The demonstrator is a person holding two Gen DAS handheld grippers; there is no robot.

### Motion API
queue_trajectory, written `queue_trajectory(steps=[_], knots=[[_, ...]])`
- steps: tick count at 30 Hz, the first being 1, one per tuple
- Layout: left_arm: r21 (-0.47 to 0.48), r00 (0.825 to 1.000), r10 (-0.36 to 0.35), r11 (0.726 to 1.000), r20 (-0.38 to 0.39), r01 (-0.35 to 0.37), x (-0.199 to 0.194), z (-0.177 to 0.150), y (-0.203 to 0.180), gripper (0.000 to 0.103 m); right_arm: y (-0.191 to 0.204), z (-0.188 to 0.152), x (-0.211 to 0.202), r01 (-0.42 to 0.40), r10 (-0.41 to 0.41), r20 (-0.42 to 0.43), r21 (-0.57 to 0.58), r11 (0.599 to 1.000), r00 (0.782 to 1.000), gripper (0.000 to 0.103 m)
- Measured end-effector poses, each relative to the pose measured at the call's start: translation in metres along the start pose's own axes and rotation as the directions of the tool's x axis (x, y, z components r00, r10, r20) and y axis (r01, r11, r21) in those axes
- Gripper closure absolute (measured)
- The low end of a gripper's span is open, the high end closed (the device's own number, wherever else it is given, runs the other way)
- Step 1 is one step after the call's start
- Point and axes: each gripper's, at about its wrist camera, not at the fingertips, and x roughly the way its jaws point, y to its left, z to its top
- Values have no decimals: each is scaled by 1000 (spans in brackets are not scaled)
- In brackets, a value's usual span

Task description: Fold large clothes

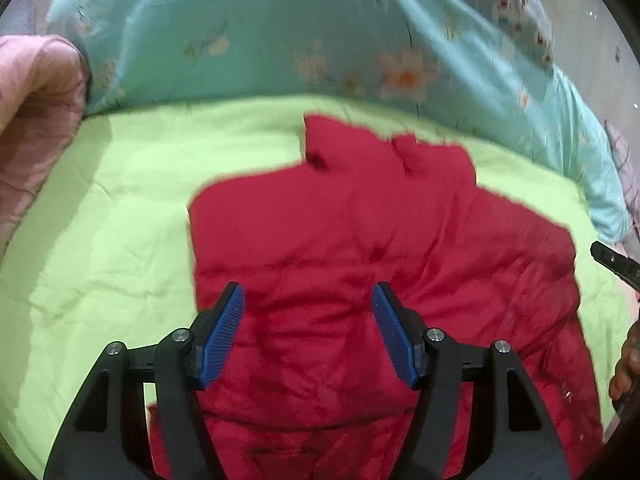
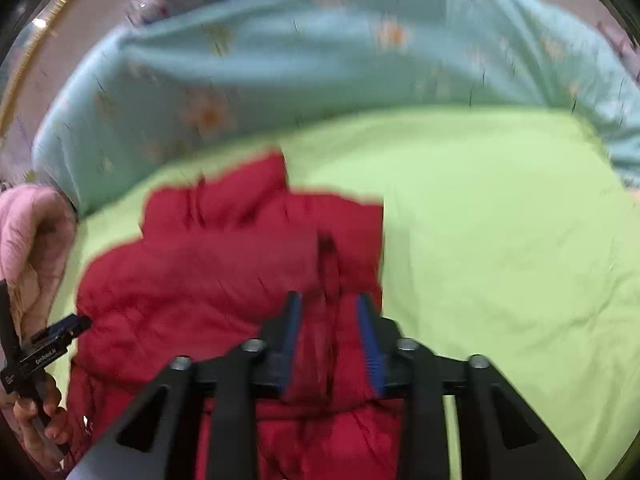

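Currently the bed (image 1: 100, 208), covered by a lime-green sheet, serves as the work surface. A turquoise floral quilt (image 1: 248, 40) is banked along its far edge, and a pink quilted cover (image 1: 36, 120) lies at the left side.

The red padded jacket (image 1: 360, 260) lies on the sheet near the front edge of the bed. It appears partly folded: the outline is compact and roughly rectangular, with the collar end (image 2: 224, 200) pointing toward the turquoise quilt and at least one side seemingly turned inward over the body. The surface is puffy and creased, and a raised ridge of fabric runs along the right side. The lower hem is hidden below both tools, so its condition cannot be told.

Remaining work, as a judgement: flatten the ridge, then fold the length over to form a smaller bundle.

The left tool (image 1: 308, 332) hovers over the middle of the jacket with its jaws well apart and nothing gripped. The right tool (image 2: 328, 344) has its jaws partly apart, straddling the raised ridge; the pads do not appear to press on it, though blur limits certainty.
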Motion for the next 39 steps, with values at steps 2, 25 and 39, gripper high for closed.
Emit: queue_trajectory(steps=[2, 25, 39], knots=[[15, 1000, -14, 1000, -2, 14, 2, 10, -7, 37, 17, 6, -5, -49, 50, 17, -47, 998, 999, 65], [98, 986, 39, 995, -159, -24, 89, -9, -29, 35, 62, -22, 129, -23, -12, -182, -190, 982, 983, 61], [104, 987, 65, 993, -144, -50, 87, -9, -33, 34, 36, -27, 125, 15, -38, -212, -112, 994, 977, 68]])
